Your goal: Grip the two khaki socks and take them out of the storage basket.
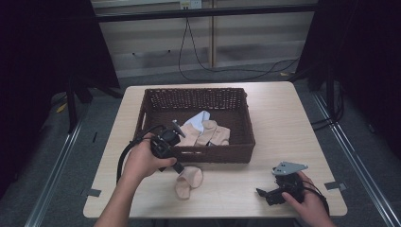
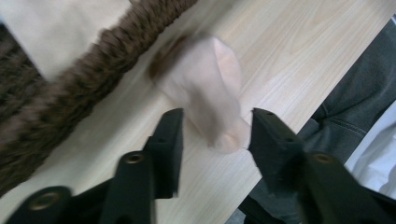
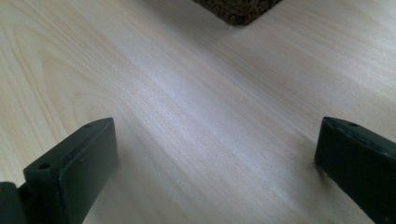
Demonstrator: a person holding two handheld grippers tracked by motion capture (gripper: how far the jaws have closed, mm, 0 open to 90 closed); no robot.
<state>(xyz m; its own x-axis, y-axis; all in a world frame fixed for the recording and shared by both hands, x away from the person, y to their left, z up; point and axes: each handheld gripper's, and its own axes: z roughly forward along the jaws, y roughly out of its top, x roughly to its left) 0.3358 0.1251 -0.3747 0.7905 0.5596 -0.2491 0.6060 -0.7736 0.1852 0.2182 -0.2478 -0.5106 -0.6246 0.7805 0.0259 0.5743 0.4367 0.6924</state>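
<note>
A peach sock [image 1: 189,181] lies flat on the wooden table just in front of the brown wicker basket [image 1: 208,155]. My left gripper [image 1: 178,168] hovers over the sock's upper end, close to the basket's front wall. In the left gripper view the sock [image 2: 205,88] sits between and beyond the two black jaws, which stand apart without pressing it; the left gripper [image 2: 217,116] is open. Inside the basket lie more peach socks [image 1: 210,133] and a white one [image 1: 198,118]. My right gripper [image 1: 260,193] rests at the table's front right, open, with bare wood between its jaws [image 3: 215,140].
The basket's woven wall [image 2: 93,79] runs along the left of the left gripper view, and a basket corner [image 3: 236,9] shows at the top of the right gripper view. The table's front edge lies close behind the sock. Bare tabletop [image 1: 283,123] stretches right of the basket.
</note>
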